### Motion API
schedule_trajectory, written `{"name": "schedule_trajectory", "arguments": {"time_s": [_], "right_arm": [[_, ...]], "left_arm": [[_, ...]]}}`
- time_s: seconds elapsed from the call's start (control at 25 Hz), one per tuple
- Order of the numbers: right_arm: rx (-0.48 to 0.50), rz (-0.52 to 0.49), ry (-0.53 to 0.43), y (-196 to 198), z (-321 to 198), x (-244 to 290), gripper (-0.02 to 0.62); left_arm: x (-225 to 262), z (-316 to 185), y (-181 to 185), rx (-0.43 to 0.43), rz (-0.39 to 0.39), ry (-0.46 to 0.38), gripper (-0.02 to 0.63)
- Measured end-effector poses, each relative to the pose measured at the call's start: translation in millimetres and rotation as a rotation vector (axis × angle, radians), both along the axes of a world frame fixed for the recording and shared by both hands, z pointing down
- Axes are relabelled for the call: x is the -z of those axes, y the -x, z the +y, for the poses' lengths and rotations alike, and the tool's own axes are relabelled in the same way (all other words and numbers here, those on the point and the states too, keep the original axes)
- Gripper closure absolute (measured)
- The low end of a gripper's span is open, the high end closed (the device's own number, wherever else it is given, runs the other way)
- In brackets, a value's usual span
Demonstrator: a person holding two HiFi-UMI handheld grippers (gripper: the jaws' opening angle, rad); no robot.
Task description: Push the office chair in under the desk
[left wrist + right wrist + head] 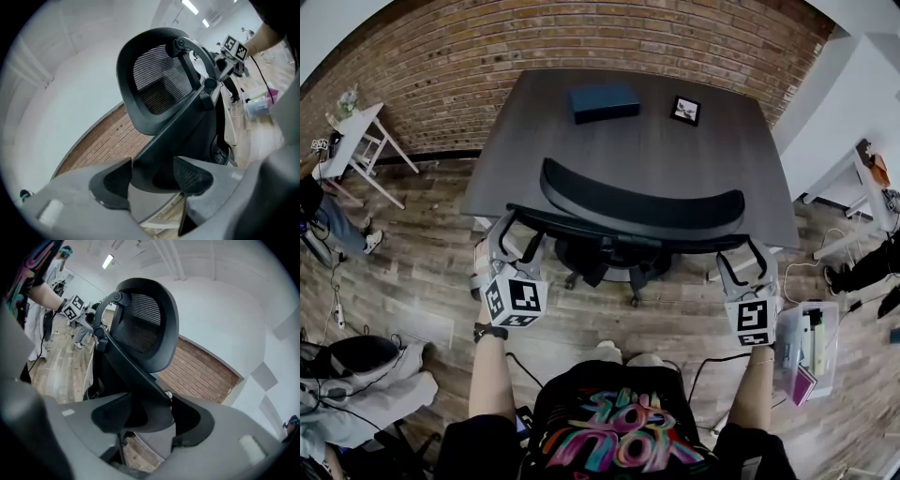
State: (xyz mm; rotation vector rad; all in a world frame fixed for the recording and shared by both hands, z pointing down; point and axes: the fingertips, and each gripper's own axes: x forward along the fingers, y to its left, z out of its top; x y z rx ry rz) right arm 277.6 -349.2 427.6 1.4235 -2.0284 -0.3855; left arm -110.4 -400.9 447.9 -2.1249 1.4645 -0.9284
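The chair (642, 208) stands at the near edge of the desk (637, 150), its curved black back toward the person and its seat and base already partly beneath the dark top, which lies at 12 o'clock from it. The left gripper (517, 234) meets the back's frame at the chair's 9 o'clock end, the right gripper (742, 261) at the 3 o'clock end. In the left gripper view the left gripper (152, 176) has its fingers spread only as wide as the black frame bar of the chair (154, 84) that fills the gap between them, both pads against it. In the right gripper view the right gripper (150, 416) grips the same way, its fingers closed on the slanting frame bar of the chair (145, 329), the mesh back rising toward 12 o'clock. On the desk, toward its far edge, a dark blue box (605, 101) lies at 11 o'clock and a small framed picture (685, 110) at 1 o'clock, apart from each other. A clear plastic bin (806, 347) sits on the wooden floor (422, 281) at 4 o'clock, just beside the right gripper's cube.
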Motion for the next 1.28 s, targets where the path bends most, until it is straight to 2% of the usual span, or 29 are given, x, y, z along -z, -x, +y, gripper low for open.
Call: {"name": "schedule_trajectory", "arguments": {"time_s": [0.2, 0.44, 0.64, 0.72, 0.8, 0.92, 1.04, 1.12, 1.28], "right_arm": [[0.036, -0.077, -0.011, 22.4, 14.4, 6.8, 0.337], [0.069, -0.204, -0.019, 48.7, 35.9, 17.9, 0.362], [0.095, -0.385, -0.059, 66.3, 43.3, 35.3, 0.39], [0.101, -0.46, -0.061, 71.9, 44.9, 39.8, 0.417], [0.107, -0.512, -0.059, 76.4, 48.2, 41.7, 0.433], [0.113, -0.541, -0.067, 80.9, 53.9, 44.0, 0.456], [0.11, -0.55, -0.076, 84.6, 57.7, 47.5, 0.483], [0.108, -0.559, -0.08, 85.8, 60.3, 48.7, 0.497], [0.108, -0.561, -0.082, 86.5, 67.3, 47.6, 0.534]], "left_arm": [[0.9, 20.4, -9.0, 0.017, 0.135, 0.003, 0.33], [9.3, 45.2, -35.2, -0.029, 0.263, 0.008, 0.331], [36.1, 57.7, -61.8, -0.123, 0.373, 0.007, 0.333], [41.6, 62.6, -70.7, -0.143, 0.437, 0.024, 0.353], [42.8, 66.4, -75.0, -0.153, 0.466, 0.035, 0.374], [45.6, 71.3, -78.8, -0.176, 0.499, 0.036, 0.393], [52.1, 76.3, -82.0, -0.174, 0.64, 0.066, 0.4], [55.5, 78.8, -82.6, -0.175, 0.708, 0.071, 0.434], [55.4, 83.4, -83.8, -0.207, 0.701, 0.049, 0.477]]}}
